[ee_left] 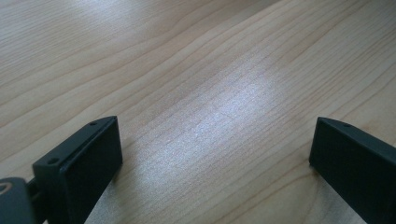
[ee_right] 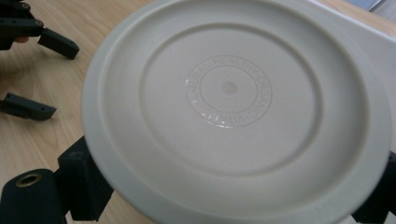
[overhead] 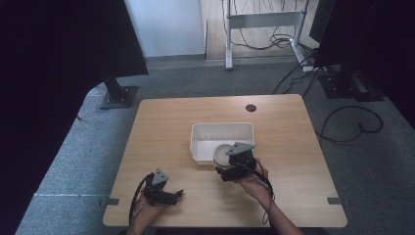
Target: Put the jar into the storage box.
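A round off-white plate (overhead: 222,152) is held tilted at the front edge of a white rectangular bin (overhead: 205,131), with my right gripper (overhead: 227,171) shut on it. In the right gripper view the plate's underside (ee_right: 229,93) faces the camera, showing an embossed ring of letters, and the right gripper (ee_right: 233,191) has one black jaw on each side of the rim. My left gripper (overhead: 176,196) rests open near the table's front left. Its jaws stand wide apart over bare wood in the left gripper view (ee_left: 215,154). The left gripper (ee_right: 42,70) also appears far off in the right gripper view.
The wooden table (overhead: 161,122) has a small black grommet hole (overhead: 251,107) at the back. The bin's white wall (ee_right: 373,46) lies just behind the plate. Monitor stands, a desk frame and cables lie on the floor beyond the table.
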`<state>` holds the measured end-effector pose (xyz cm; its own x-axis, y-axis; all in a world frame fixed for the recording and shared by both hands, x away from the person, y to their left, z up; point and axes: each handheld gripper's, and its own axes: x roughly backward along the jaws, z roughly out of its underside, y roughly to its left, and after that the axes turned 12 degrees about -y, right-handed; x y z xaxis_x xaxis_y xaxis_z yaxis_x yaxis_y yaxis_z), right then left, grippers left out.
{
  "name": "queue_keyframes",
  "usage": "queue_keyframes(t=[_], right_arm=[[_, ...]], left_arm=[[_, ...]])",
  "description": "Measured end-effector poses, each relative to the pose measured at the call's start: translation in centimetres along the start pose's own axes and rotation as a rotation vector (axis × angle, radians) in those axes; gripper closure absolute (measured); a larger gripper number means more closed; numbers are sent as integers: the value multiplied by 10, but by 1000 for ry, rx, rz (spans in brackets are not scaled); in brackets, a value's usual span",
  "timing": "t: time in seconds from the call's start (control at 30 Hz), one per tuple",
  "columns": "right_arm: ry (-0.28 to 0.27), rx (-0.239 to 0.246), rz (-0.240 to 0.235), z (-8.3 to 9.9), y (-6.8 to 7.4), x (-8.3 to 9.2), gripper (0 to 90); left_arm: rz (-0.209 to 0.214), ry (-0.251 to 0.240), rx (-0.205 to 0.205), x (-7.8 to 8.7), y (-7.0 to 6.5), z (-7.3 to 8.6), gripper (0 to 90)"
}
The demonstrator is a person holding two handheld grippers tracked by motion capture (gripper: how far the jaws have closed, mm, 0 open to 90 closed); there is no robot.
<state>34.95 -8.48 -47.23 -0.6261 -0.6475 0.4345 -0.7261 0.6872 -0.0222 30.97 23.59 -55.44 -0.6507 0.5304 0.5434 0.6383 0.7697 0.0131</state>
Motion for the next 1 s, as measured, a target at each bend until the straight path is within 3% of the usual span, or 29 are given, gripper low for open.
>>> queue_keyframes(t=[1.0], right_arm=[[14, -5, 67, -16, -17, -52, 96]], left_arm=[[0, 1, -2, 0, 0, 0, 22]])
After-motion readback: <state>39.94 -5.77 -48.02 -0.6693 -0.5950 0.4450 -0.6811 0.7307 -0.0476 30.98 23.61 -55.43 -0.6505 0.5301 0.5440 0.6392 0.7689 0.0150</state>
